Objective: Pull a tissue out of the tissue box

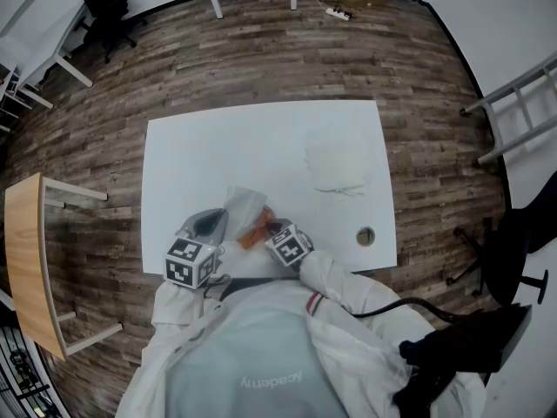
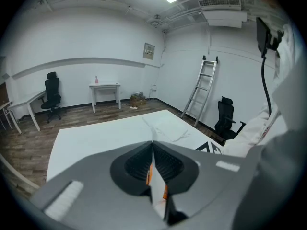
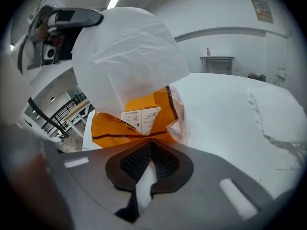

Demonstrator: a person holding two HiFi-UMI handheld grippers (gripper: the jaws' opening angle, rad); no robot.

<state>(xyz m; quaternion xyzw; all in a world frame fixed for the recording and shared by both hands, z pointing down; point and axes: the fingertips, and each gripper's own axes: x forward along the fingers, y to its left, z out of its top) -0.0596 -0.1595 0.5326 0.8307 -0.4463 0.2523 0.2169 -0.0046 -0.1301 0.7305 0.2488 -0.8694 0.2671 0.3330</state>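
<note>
A white tissue (image 1: 242, 203) stands up out of the orange tissue pack (image 1: 257, 232). It is pinched tight in the closed left gripper (image 2: 152, 145), just left of the pack. The pack's wrapper is clamped by the closed right gripper (image 3: 151, 143). The tissue is thought to be very light, soft and easy to rip. It is best held low, near the pack.

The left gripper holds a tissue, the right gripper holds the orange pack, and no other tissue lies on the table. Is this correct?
Not the last part: the head view shows loose tissues lying on the table, beyond the pack. The rest is right.
</note>
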